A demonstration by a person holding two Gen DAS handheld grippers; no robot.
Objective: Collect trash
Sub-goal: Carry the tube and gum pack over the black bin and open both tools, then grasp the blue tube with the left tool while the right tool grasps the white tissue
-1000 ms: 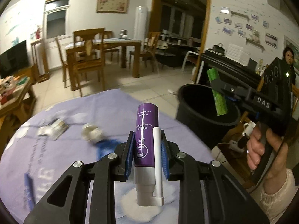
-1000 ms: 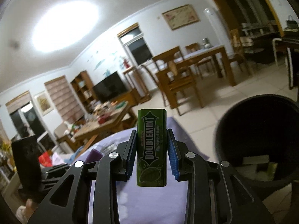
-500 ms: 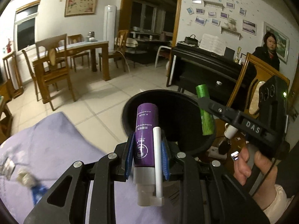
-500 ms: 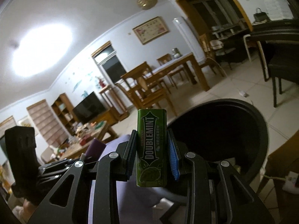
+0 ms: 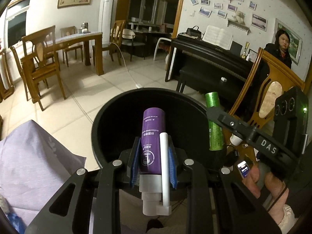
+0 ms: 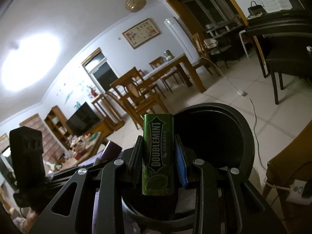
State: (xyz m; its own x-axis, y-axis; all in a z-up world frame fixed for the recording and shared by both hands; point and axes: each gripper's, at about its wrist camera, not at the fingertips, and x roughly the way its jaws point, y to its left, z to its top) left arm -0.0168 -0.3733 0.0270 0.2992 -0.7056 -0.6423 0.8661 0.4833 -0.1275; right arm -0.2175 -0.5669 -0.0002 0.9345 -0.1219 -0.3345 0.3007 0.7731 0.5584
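Purple spray bottle (image 5: 152, 142) clamped between the left gripper's (image 5: 153, 156) blue fingers (image 5: 171, 165), above the black bin (image 5: 109, 117). Green Doublemint tin (image 6: 158, 156) pinched upright between right gripper's (image 6: 159, 159) fingers, over the bin's rim.

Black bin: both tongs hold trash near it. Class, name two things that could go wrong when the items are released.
1. The left tongs grip the purple spray bottle near the black bin's near rim, so it might clip the rim and fall to the floor.
2. The right tongs hold the green Doublemint pack close beside the left pair; released together, the two could collide and one might bounce out.
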